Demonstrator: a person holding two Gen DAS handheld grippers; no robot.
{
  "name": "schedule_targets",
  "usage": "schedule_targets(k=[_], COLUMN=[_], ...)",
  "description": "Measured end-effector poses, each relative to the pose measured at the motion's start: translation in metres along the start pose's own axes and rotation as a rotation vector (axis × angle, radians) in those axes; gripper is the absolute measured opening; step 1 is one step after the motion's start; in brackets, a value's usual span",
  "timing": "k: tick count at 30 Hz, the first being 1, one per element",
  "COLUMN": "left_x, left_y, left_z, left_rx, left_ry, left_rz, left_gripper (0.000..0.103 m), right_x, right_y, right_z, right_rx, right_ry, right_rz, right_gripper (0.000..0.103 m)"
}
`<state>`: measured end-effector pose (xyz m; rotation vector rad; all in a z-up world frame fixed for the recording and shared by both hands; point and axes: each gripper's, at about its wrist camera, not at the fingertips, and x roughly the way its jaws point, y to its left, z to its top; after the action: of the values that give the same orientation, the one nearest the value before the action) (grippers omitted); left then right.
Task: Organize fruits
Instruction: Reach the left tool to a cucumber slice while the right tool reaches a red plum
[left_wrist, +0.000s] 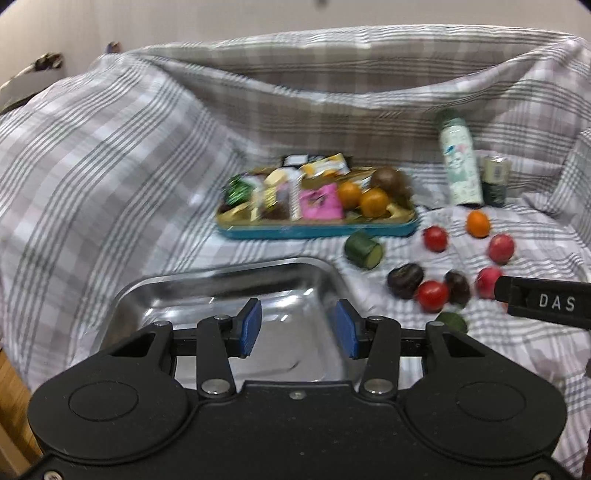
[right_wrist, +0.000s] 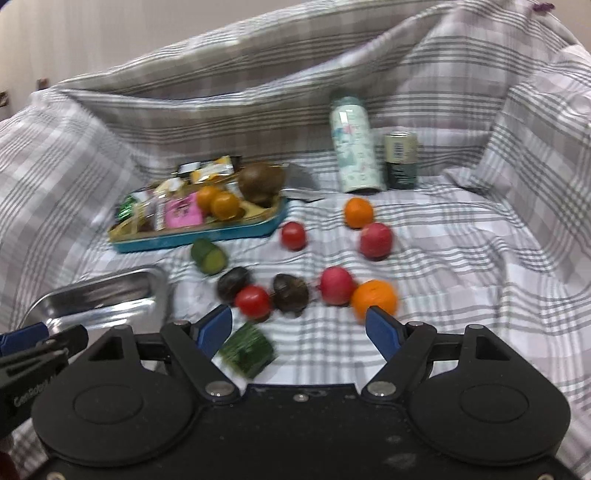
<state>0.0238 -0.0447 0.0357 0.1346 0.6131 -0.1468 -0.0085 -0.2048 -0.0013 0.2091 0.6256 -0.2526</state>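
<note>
The work looks barely begun: the steel tray (left_wrist: 221, 288) under the left gripper (left_wrist: 297, 326) holds nothing that shows, and that gripper hangs over it with its pads spread wide and nothing between them. The right gripper (right_wrist: 299, 328) is likewise splayed and empty, low over the plaid cloth (right_wrist: 461, 258). The loose fruits lie scattered ahead of it: a green cut piece (right_wrist: 246, 349) just at its 11 o'clock, a tomato (right_wrist: 253, 301), two dark fruits, red ones, and an orange (right_wrist: 373, 298) touching the right pad at 1 o'clock. Two small oranges (right_wrist: 218, 202) sit in the blue snack tin (right_wrist: 199, 232) (possibly to be moved too). Nearly everything remains.
</note>
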Motion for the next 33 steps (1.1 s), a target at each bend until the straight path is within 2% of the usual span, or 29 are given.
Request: schedule_targets(k=[6, 12, 19, 25, 28, 33], left_x=[0.013, 0.044, 0.079, 0.118, 0.131, 0.148], left_y=[-0.023, -0.037, -0.030, -0.027, -0.030, -0.026], left_z=[0.029, 0.064, 0.095, 0.106, 0.108, 0.102], left_rx=[0.027, 0.021, -0.065, -0.086, -0.072, -0.094], left_ry=[-0.003, 0.102, 0.165, 0.261, 0.276, 0.305], left_rz=[-0.062, -0.104, -0.141, -0.164, -0.162, -0.207], left_gripper=[0.054, 0.054, 0.054, 0.054, 0.054, 0.053], right_x=[0.014, 0.044, 0.082, 0.116, 0.130, 0.136], right_y=[-0.029, -0.050, -0.064, -0.073, -0.073, -0.065], right_z=[0.034, 0.075, 0.114, 0.127, 0.128, 0.121], right_rx=[0.073, 0.112, 0.153, 0.198, 0.213, 0.163], right_ry=[0.059, 0.153, 0.212, 0.246, 0.261, 0.218], right_rz=[-0.059, -0.104, -0.150, -0.155, -0.146, -0.117], right_gripper=[0.081, 0.081, 0.080, 0.080, 0.080, 0.079])
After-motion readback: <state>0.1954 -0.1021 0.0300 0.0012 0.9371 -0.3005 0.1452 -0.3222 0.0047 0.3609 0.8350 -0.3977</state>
